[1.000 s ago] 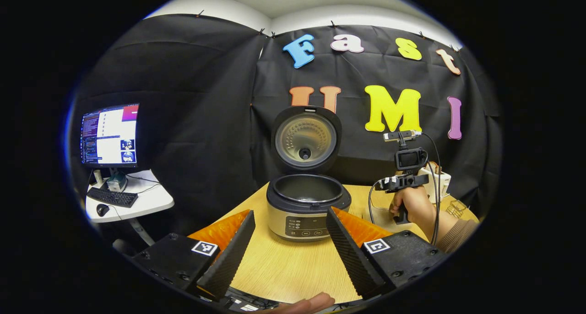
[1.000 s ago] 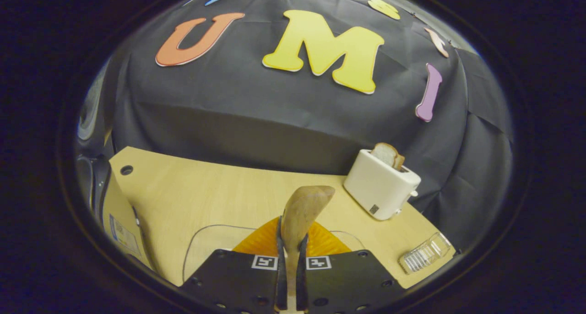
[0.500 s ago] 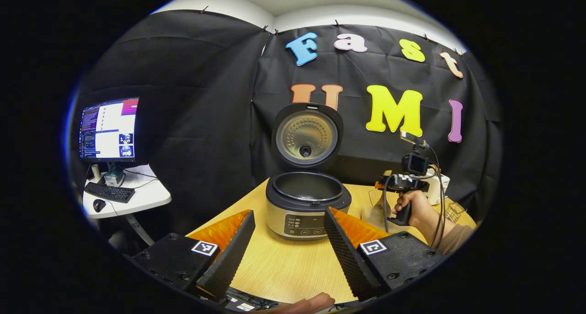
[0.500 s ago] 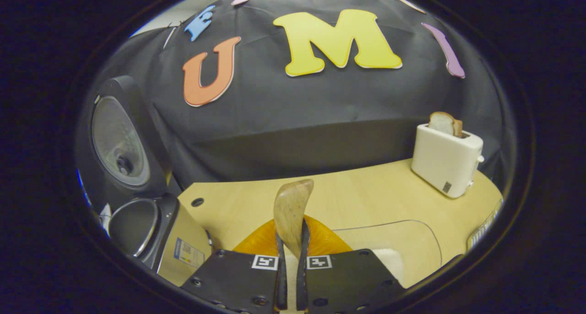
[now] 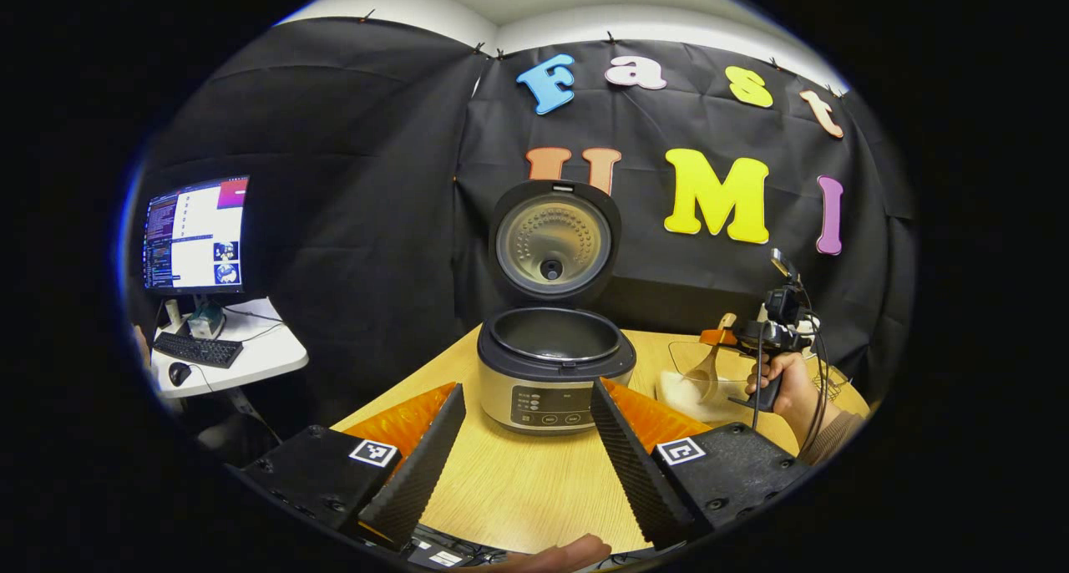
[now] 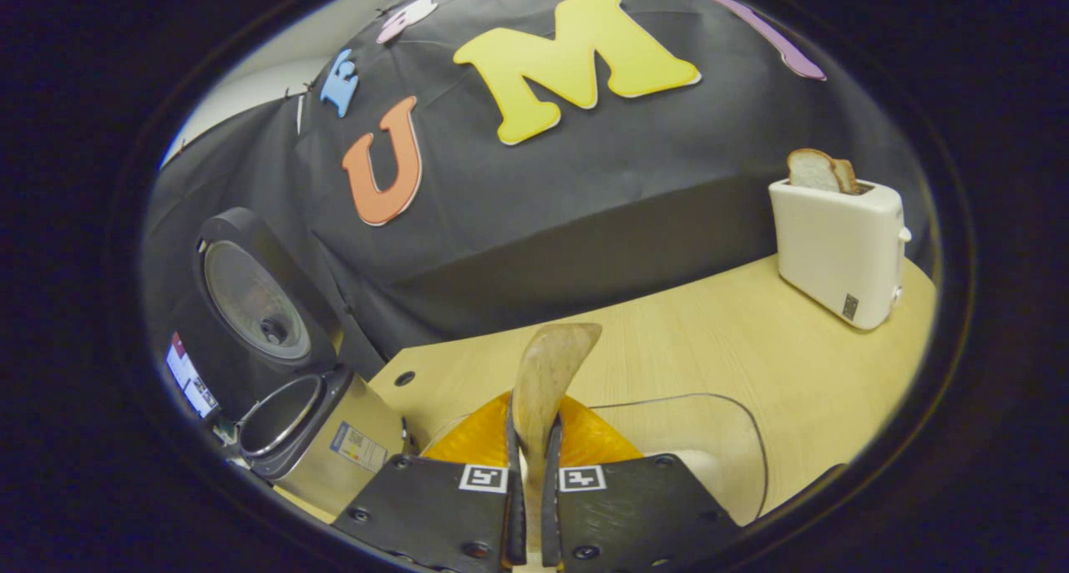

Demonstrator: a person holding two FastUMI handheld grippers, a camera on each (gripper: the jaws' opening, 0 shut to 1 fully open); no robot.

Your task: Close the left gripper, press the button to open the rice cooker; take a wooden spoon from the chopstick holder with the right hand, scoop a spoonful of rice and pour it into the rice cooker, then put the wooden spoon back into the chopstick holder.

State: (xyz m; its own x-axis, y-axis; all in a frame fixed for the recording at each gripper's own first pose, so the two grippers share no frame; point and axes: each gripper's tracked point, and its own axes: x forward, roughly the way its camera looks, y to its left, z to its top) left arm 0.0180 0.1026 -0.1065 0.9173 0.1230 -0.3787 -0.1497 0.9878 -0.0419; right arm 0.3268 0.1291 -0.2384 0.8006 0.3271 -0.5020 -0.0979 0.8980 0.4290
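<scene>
Right gripper view — right gripper (image 6: 529, 506) jaws pinch the wooden spoon (image 6: 544, 381) over a clear bowl (image 6: 718, 423). Rice cooker (image 5: 551, 372) sits lid-up on the desk (image 5: 518, 481) — left gripper (image 5: 526, 439) jaws spread.

The right gripper (image 6: 529, 481) is clamping both fingers on a wooden spoon (image 6: 547, 372) (bowl pointing away) above a clear container (image 6: 735, 423). The cooker (image 6: 321, 435) is standing open at left, and a toaster (image 6: 839, 235) is holding bread (image 6: 814, 169).
</scene>
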